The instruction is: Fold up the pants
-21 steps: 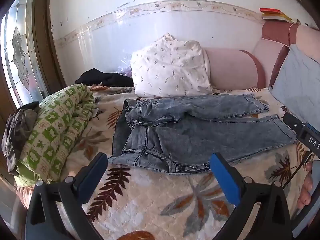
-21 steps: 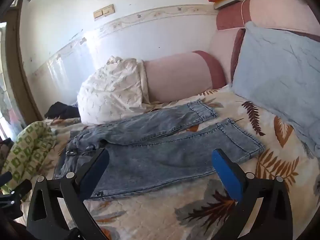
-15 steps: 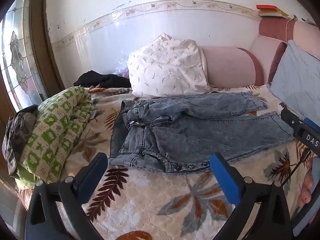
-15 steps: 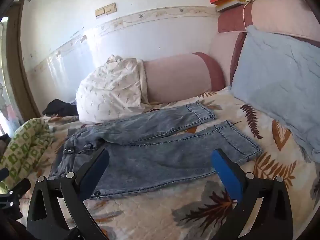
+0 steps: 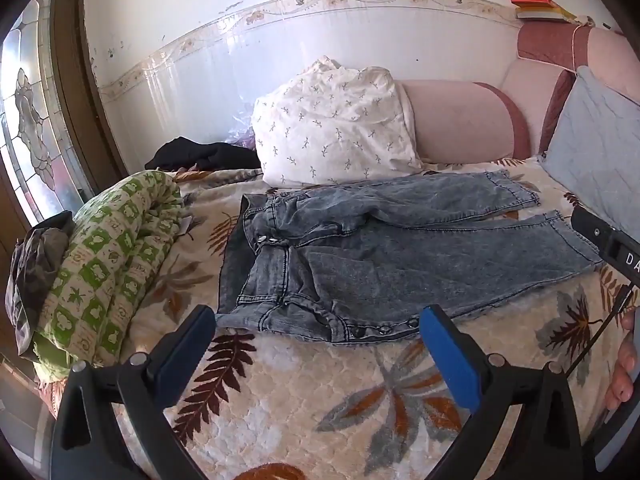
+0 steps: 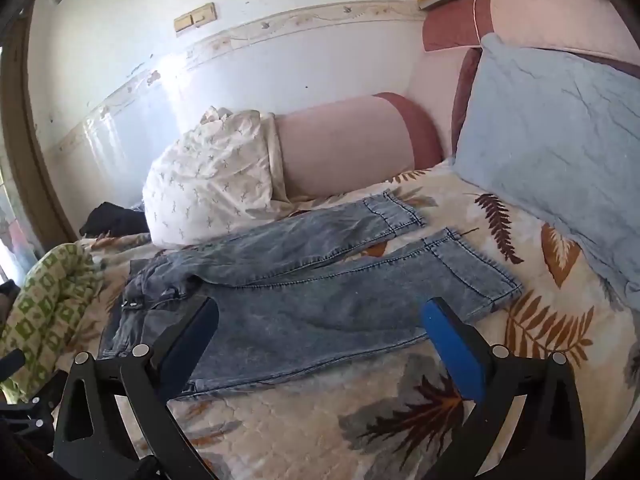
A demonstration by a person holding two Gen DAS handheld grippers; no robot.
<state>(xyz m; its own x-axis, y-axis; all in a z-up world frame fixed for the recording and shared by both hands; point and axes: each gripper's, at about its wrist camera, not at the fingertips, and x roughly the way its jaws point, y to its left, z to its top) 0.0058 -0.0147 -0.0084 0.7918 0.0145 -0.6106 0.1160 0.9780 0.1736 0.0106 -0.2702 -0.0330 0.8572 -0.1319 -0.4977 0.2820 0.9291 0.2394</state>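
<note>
Left wrist view:
- The left gripper point(image 5: 316, 332) hangs over the bedspread point(image 5: 304, 408) with its blue pads spread wide and nothing between them.
- The jeans point(image 5: 384, 256) lie flat on the bedspread just beyond the pads, waist to the left and legs running right, unfolded.
- The waistband's near edge, with a row of snaps, lies just past the fingertips; neither pad touches it.
- The two legs lie apart at the hems, the far one shorter in view.
- A white pillow point(image 5: 332, 132) leans at the wall behind the jeans, touching a pink bolster point(image 5: 460, 124).
- A green quilt point(image 5: 108, 256), rolled, lies left of the waist; dark cloth point(image 5: 36, 256) is heaped at its far left end.
- A black garment point(image 5: 200, 156) lies by the wall, left of the pillow.
- A blue cushion point(image 5: 596, 160) stands at the right edge.
- Books point(image 5: 536, 8) rest on the headboard top.
- Part of the other tool and some fingers show at the right edge.

Right wrist view:
- The right gripper point(image 6: 318, 320) is also released, pads wide, empty.
- It hovers over the near leg of the jeans point(image 6: 320, 300); the left pad shows in front of the thigh, the right pad near the leg's lower edge.
- Whether the pads touch the cloth cannot be told.
- The hems point toward the blue cushion point(image 6: 560, 132).
- No box, basket or other container shows in either view.
</note>
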